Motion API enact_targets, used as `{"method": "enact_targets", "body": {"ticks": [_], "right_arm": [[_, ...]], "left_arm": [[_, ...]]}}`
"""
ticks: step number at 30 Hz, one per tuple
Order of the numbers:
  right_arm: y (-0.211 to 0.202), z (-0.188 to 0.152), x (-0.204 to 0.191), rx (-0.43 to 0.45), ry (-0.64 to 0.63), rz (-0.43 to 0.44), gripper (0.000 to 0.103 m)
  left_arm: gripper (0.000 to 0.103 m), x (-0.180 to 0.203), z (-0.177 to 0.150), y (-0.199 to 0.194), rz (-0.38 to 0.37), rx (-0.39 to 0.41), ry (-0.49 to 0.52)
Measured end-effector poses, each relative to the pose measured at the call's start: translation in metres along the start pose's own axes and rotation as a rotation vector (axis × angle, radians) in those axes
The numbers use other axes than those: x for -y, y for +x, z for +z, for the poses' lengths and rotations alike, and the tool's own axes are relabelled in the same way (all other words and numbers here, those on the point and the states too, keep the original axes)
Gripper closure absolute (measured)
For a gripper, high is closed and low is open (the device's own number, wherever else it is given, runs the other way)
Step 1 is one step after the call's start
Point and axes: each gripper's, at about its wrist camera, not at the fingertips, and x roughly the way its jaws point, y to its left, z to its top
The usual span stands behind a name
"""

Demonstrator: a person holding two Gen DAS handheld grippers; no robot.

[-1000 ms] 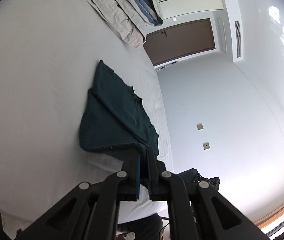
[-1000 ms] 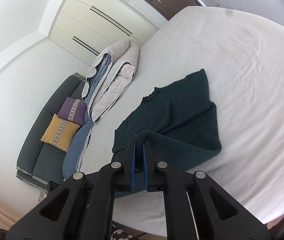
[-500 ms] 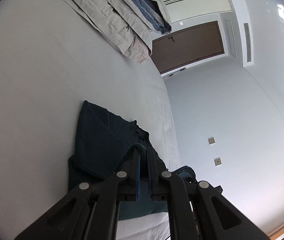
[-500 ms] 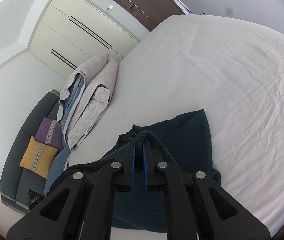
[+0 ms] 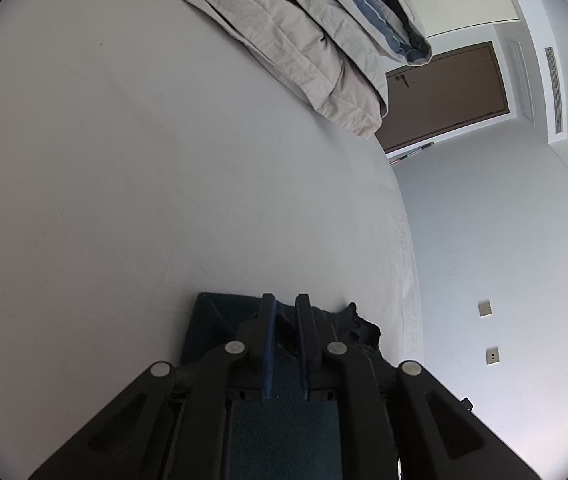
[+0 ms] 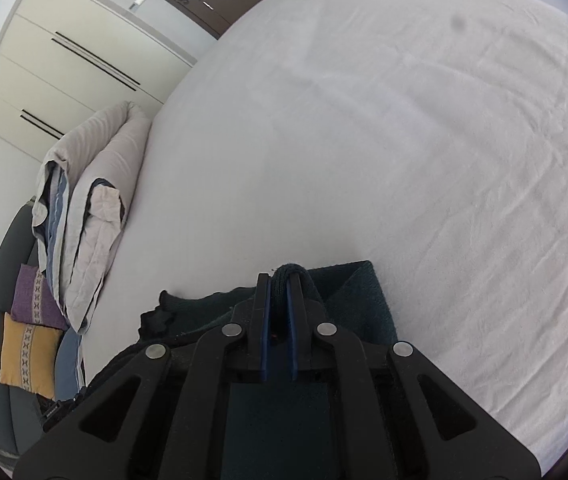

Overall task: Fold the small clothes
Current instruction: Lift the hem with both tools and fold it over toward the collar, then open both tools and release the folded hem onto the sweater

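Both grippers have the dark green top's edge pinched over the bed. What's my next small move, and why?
Probably lower both and let go. The left gripper and right gripper each pinch a fold of the dark green top, and that held edge sits over the layer lying on the white bed, so the fold looks lined up.

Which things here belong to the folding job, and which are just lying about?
Part of the job:
dark green knitted garment
left gripper
right gripper
white bed sheet

Lying about:
folded beige and blue duvet
purple cushion
yellow cushion
brown door
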Motion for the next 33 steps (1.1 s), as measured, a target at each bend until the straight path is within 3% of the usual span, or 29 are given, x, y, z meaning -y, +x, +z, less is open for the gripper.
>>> {"method": "enact_targets", "body": {"ticks": [3,4,5,7,8,11,14,19,22,24,27,29,32,33], "right_arm": [[0.020,0.004,0.007,-0.022,0.023,0.036,0.086],[0.018,0.003,0.008,-0.010,0.025,0.041,0.083],[0.019,0.004,0.008,0.007,0.024,0.035,0.080],[0.008,-0.001,0.009,0.028,0.022,0.032,0.056],[0.003,-0.004,0.009,0.045,0.016,0.033,0.055],[-0.027,-0.020,0.000,0.080,-0.034,-0.001,0.054],[-0.047,-0.038,-0.014,0.103,-0.110,0.042,0.053],[-0.045,-0.094,-0.046,-0.023,-0.281,0.081,0.053],[-0.034,-0.108,-0.024,-0.061,-0.245,0.042,0.057],[-0.039,-0.105,-0.003,-0.024,-0.195,0.096,0.059],[-0.055,-0.100,0.026,0.050,-0.109,0.087,0.060],[-0.065,-0.097,0.039,0.089,-0.063,-0.049,0.055],[-0.085,-0.102,0.052,0.108,-0.029,0.018,0.055],[-0.091,-0.107,0.048,0.113,-0.043,0.045,0.055]], "left_arm": [[0.054,-0.009,0.001,0.002,-0.019,0.001,-0.029],[0.051,-0.011,0.000,-0.001,-0.024,0.007,-0.030],[0.051,-0.011,-0.001,-0.005,-0.027,0.009,-0.026],[0.051,-0.010,-0.007,-0.015,-0.037,0.018,-0.008],[0.051,-0.007,-0.012,-0.021,-0.039,0.026,0.007],[0.051,0.008,-0.031,-0.037,-0.013,0.049,0.109],[0.051,0.024,-0.054,-0.043,0.003,0.056,0.213],[0.051,0.025,-0.088,-0.023,0.054,-0.012,0.271],[0.052,0.013,-0.098,-0.013,0.118,-0.030,0.301],[0.060,0.006,-0.101,-0.014,0.126,-0.026,0.326],[0.064,-0.003,-0.100,-0.021,0.104,-0.025,0.307],[0.064,-0.006,-0.100,-0.028,0.102,-0.017,0.298],[0.062,-0.002,-0.107,-0.042,0.110,0.006,0.308],[0.055,-0.002,-0.111,-0.047,0.113,0.021,0.313]]}}
